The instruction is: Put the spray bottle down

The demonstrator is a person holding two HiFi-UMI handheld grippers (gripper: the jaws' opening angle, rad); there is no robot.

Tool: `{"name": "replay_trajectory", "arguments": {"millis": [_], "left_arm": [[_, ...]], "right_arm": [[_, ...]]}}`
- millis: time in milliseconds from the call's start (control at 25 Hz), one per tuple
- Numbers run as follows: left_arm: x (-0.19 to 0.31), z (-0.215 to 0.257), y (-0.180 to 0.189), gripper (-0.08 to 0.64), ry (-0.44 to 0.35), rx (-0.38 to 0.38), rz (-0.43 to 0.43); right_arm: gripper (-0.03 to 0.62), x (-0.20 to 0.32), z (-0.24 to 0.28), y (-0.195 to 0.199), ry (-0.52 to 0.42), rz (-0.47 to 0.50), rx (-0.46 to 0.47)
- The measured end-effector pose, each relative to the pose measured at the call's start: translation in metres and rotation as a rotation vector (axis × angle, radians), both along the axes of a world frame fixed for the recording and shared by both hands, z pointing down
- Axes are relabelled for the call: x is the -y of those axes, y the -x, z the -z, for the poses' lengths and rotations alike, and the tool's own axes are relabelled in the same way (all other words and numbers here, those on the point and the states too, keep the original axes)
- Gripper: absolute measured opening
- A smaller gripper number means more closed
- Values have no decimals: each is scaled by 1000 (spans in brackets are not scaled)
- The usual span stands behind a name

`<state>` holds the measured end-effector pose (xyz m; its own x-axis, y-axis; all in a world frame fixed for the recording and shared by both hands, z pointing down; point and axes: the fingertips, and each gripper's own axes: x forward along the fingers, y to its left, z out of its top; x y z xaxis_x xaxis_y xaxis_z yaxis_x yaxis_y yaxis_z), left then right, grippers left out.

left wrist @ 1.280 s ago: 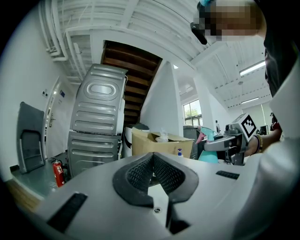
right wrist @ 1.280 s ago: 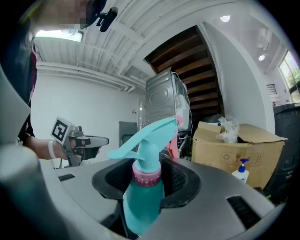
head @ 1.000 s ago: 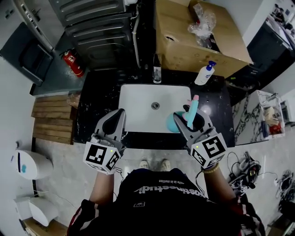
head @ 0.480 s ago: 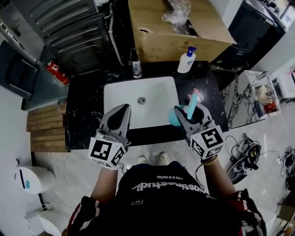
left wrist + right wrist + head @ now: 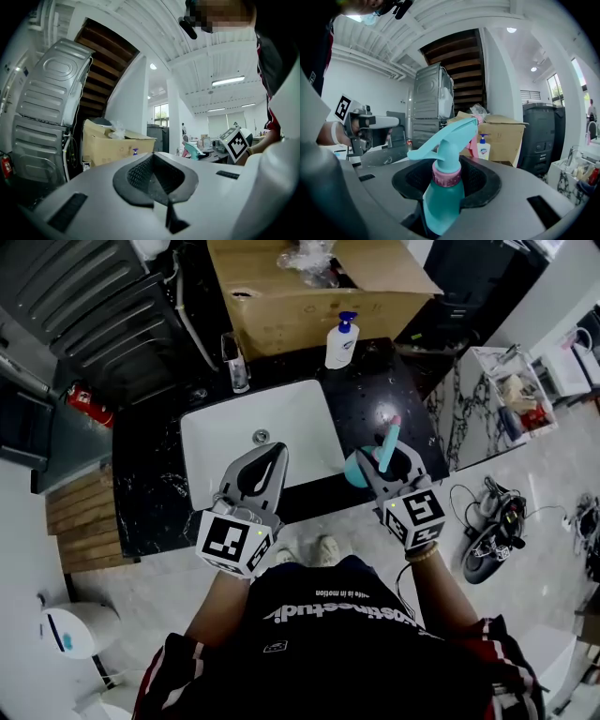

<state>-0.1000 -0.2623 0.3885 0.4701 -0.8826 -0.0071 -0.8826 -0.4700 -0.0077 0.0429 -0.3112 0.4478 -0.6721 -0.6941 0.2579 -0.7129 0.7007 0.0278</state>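
A teal spray bottle (image 5: 357,469) with a pink collar and teal trigger head stands upright between the jaws of my right gripper (image 5: 380,461), which is shut on its body. In the head view it hangs over the black counter (image 5: 403,381) just right of the white sink (image 5: 281,423), near the front edge. The right gripper view shows the spray bottle (image 5: 443,197) filling the gap of the right gripper (image 5: 447,174). My left gripper (image 5: 273,457) is over the sink's front edge, jaws together and empty. In its own view the left gripper (image 5: 157,174) points level toward the room.
A white pump soap bottle (image 5: 341,341) stands on the counter behind the sink, before a big cardboard box (image 5: 309,292). A small clear bottle (image 5: 235,365) stands at the sink's back left. Grey appliances (image 5: 84,296) and a red fire extinguisher (image 5: 86,405) are at left.
Both grippers have shifted right along the counter. The spray bottle went from over the sink's right front corner to over the black counter beside it. The left gripper now hangs over the sink's front.
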Motion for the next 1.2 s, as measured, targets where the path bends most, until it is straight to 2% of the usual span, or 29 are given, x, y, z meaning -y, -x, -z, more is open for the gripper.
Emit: {"name": "replay_trajectory", "arguments": {"millis": [200, 480, 680, 880, 1200], "left_arm": [[-5, -7, -22, 15, 21, -20, -45], [-11, -21, -38, 15, 46, -13, -65], [-15, -29, -43, 15, 78, -35, -74], [-15, -31, -40, 15, 87, -32, -67], [-17, -33, -40, 15, 97, -26, -67]], "right_arm": [[195, 1, -26, -23, 41, -62, 14], [195, -4, -55, -36, 64, -89, -15], [193, -3, -62, -36, 27, -89, 6], [193, -9, -73, -35, 21, -77, -23], [199, -8, -70, -34, 4, -79, -1]]}}
